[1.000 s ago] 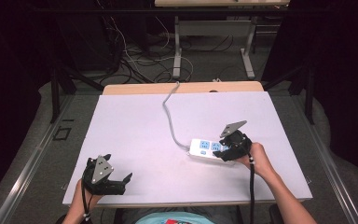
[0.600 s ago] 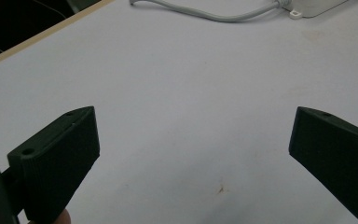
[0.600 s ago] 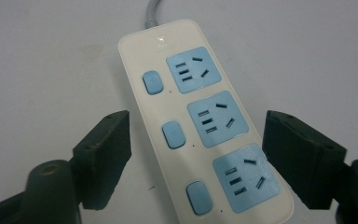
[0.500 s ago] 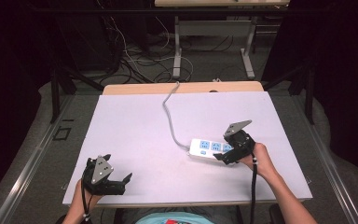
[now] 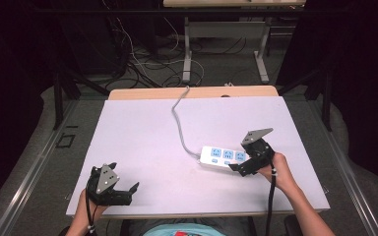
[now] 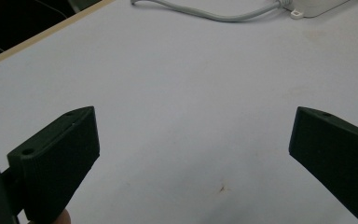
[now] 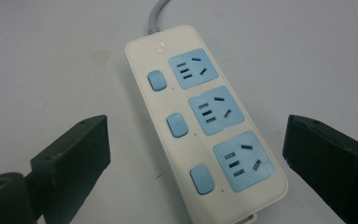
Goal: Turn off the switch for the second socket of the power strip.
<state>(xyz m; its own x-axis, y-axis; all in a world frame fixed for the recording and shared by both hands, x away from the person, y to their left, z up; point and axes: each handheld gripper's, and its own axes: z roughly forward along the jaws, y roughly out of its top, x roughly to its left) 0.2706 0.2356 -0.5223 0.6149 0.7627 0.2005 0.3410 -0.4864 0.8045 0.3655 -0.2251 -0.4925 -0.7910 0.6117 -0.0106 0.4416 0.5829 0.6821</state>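
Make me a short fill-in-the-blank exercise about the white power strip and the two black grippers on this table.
1. The white plastic power strip has ___ blue sockets.
2. Its grey cable runs toward the table's ___ edge.
3. The right gripper, jaws just opened, has its jaws standing ___ of the strip.
4. The left gripper holds ___ between its jaws.

Missing words: three; far; either side; nothing

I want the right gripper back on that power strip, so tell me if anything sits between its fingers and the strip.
Nothing visible does. The right gripper hangs open over the power strip, one finger on each side, neither touching it. The table around the strip is bare apart from its grey cable, which leads away from the far end.
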